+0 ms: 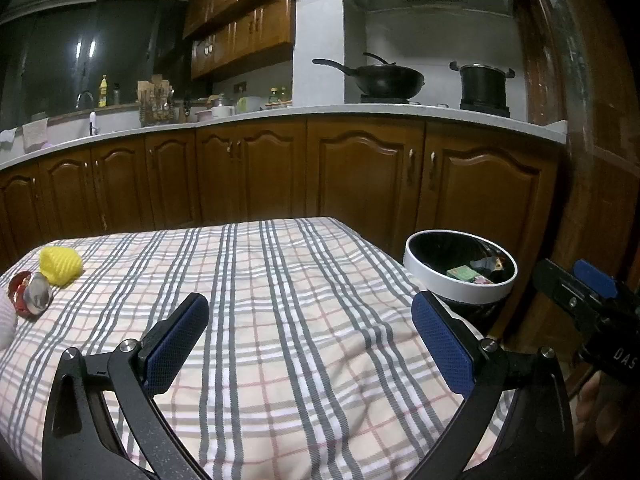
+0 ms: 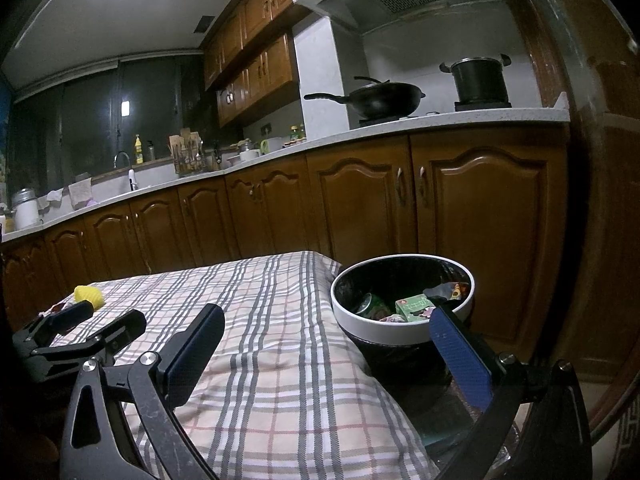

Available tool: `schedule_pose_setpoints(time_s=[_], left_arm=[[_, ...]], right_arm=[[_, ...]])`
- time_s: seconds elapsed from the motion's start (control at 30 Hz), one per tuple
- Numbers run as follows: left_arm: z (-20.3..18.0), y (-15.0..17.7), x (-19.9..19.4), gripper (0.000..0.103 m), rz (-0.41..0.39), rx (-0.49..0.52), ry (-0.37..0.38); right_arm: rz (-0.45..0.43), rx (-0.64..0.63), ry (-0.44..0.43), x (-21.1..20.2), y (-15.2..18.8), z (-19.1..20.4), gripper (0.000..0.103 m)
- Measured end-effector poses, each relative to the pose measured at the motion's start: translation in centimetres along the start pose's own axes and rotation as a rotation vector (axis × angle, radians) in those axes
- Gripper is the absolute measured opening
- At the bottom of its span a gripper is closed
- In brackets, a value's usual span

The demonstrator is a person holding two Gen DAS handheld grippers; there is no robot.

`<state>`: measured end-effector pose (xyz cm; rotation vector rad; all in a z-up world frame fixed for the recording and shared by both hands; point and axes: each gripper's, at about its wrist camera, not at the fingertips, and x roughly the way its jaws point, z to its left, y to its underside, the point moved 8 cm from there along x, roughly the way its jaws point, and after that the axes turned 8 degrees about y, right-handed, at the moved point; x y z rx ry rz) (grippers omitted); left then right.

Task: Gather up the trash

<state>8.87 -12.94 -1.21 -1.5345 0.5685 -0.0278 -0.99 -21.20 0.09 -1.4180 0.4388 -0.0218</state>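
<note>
We've got some trash in the bin (image 2: 402, 330) already; yellow wad (image 1: 61, 266) and can (image 1: 31, 293) wait at 10 o'clock, both tongs (image 1: 308, 344) (image 2: 326, 360) open, empty.

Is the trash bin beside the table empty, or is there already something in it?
Not empty. The trash bin stands upright with no lid, and inside lie a green carton, a green can and some wrappers.

A table (image 1: 304, 320) under a plaid cloth (image 1: 280, 380) fills the lower frame. At its far left lie a yellow lump (image 1: 60, 266), a crushed red can (image 1: 30, 294), perhaps, and something pale (image 1: 6, 320).
</note>
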Motion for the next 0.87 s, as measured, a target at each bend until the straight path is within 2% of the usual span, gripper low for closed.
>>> schedule_pose_setpoints(time_s=[0.87], left_arm=[[0.8,0.5,1.0,0.103,0.019,-0.011,0.012]], right_arm=[[0.017,-0.003,-0.014,0.2,-0.1,1.4,0.103]])
